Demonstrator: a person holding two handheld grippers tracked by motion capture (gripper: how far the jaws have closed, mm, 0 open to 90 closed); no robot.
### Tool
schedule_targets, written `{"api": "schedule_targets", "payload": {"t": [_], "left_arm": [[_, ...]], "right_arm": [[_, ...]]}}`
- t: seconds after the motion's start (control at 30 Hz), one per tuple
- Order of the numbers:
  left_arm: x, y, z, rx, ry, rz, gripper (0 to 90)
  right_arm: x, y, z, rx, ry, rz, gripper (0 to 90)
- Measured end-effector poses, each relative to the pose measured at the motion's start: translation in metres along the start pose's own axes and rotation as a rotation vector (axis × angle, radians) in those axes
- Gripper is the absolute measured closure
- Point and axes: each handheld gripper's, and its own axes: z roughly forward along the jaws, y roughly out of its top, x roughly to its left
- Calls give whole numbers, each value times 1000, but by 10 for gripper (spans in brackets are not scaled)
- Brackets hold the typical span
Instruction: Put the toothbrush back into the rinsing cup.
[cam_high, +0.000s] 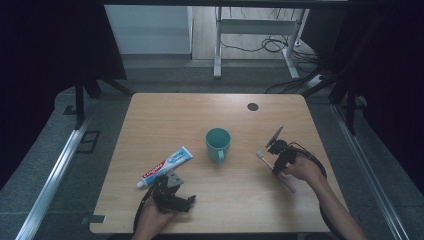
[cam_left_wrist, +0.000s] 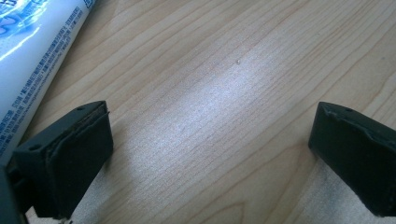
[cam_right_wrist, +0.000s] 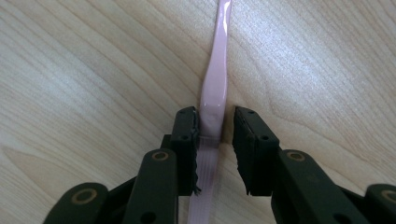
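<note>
A pale wood-grain counter (cam_high: 220, 195) with a smooth, faintly sheened finish carries a glossy white-and-blue printed toothpaste tube (cam_high: 165, 167), a smooth matt teal cup (cam_high: 218, 144) and a pink toothbrush (cam_right_wrist: 214, 100) of smooth, softly shiny plastic. The right tongs (cam_right_wrist: 215, 140) are matt black plastic, their pads rubbery and dull.

The teal mug (cam_high: 218, 143) stands at the table's (cam_high: 165, 110) middle, handle toward the near side, blocking the straight way between left and right halves. The toothpaste tube (cam_high: 165, 167) lies slantwise left of it, just beyond the left gripper (cam_high: 175, 192). The far half of the table is bare wood apart from a flat dark disc (cam_high: 252, 106), and the near middle strip is open.
</note>
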Motion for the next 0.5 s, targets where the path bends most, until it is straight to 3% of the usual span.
{"api": "schedule_targets", "payload": {"t": [0.5], "left_arm": [[0, 0, 0, 0, 0, 0, 0]], "right_arm": [[0, 3, 1, 9, -24, 0, 782]]}}
